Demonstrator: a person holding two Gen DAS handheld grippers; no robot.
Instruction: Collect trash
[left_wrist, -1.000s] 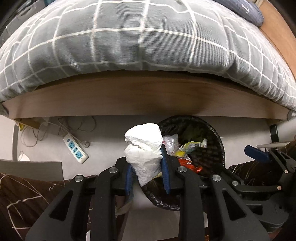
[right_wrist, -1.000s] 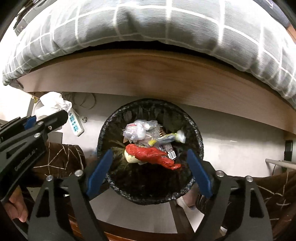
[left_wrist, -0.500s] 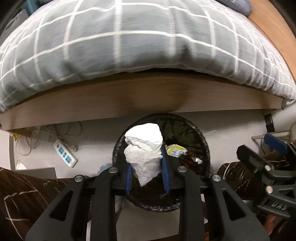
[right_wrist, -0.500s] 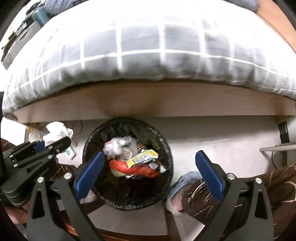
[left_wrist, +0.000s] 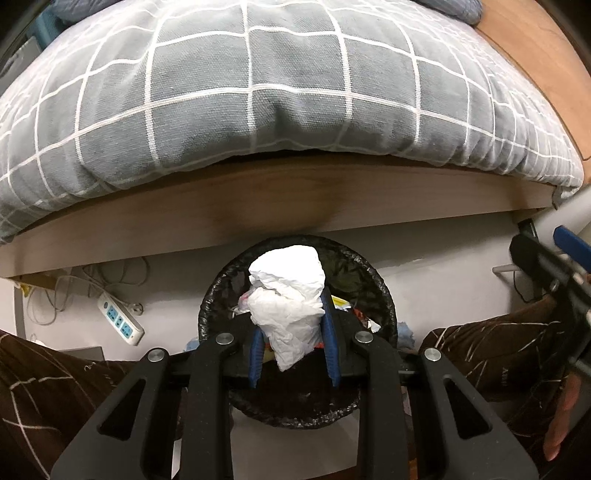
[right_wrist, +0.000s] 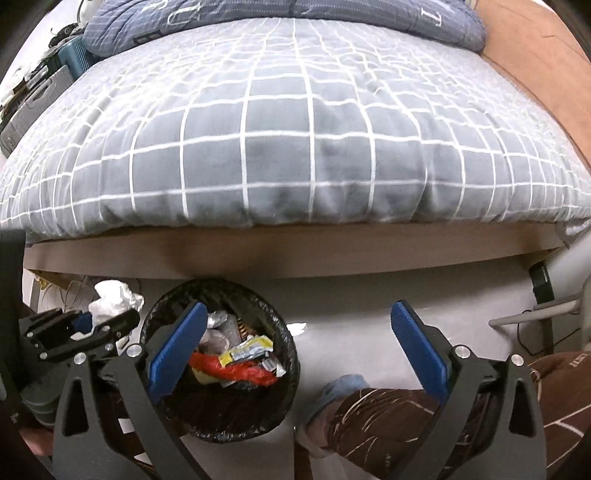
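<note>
The left gripper (left_wrist: 291, 341), jaws pinching a white tissue (left_wrist: 286, 295) above the bin (left_wrist: 384, 295) at 6 o'clock, should release only over its middle; the right gripper (right_wrist: 295, 350) hung spread.

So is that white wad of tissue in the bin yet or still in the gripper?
Still held. The left gripper is shut on the crumpled tissue, above the trash bin, with wrappers already inside.
</note>
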